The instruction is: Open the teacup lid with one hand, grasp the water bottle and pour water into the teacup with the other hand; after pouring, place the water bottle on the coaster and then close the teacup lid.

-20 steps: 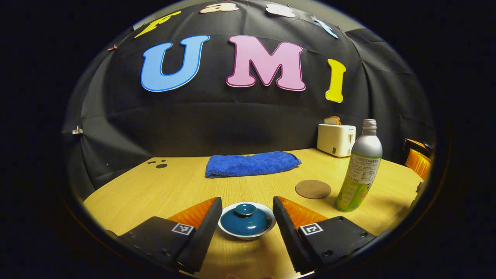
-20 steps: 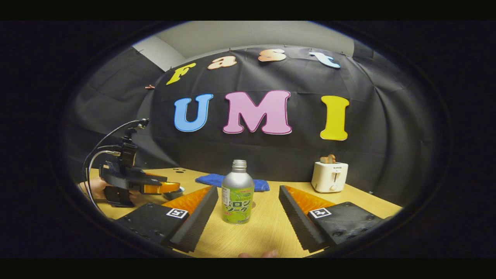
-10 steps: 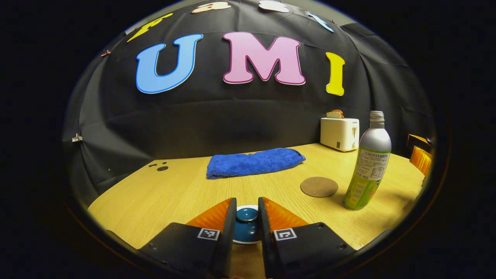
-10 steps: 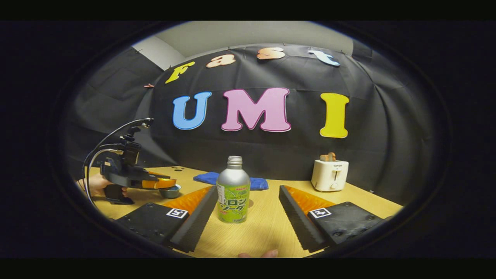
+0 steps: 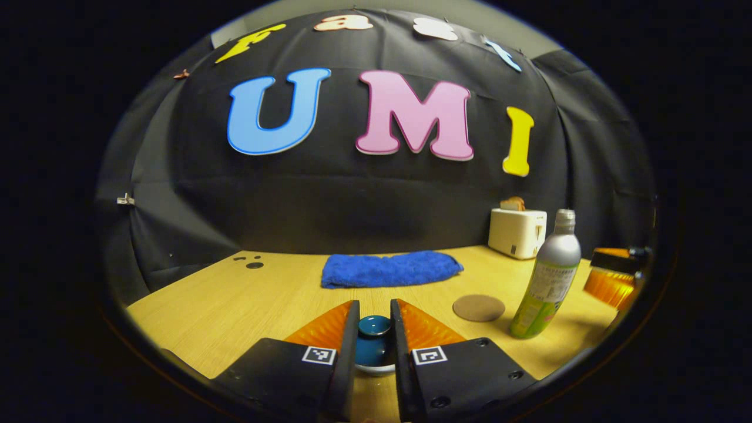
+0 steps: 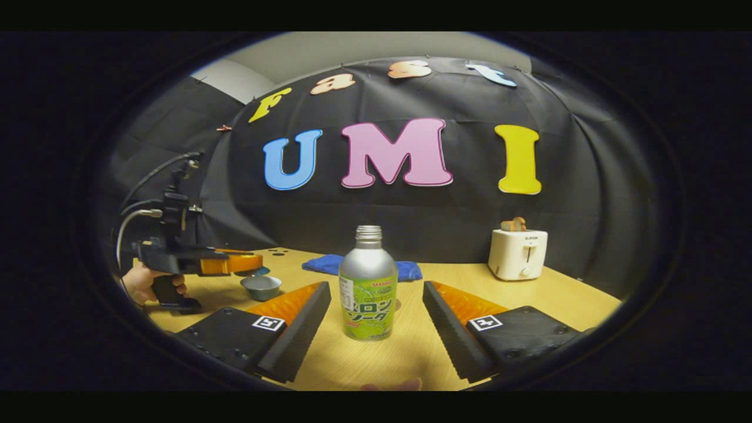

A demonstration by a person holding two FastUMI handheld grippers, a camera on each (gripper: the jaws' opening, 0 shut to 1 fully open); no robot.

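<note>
Left hand-held gripper (image 5: 374, 335) clamped on knob of teal teacup lid (image 5: 373, 348), lid lifted off grey teacup (image 6: 261, 286), cup open on wooden counter (image 5: 235, 299). Right hand-held gripper (image 6: 376, 320) spread wide, fingers either side of water bottle (image 6: 368, 286), not touching. Bottle upright, silver shoulder, green label. Round brown coaster (image 5: 479, 307) just beside bottle. Farther: folded blue towel (image 5: 390, 268), fluffy; white toaster (image 5: 517, 232) near wall.

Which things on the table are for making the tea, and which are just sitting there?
For the job: teacup, its lid held by the left gripper, water bottle, coaster, right gripper.
Just lying about: blue towel, toaster.
</note>
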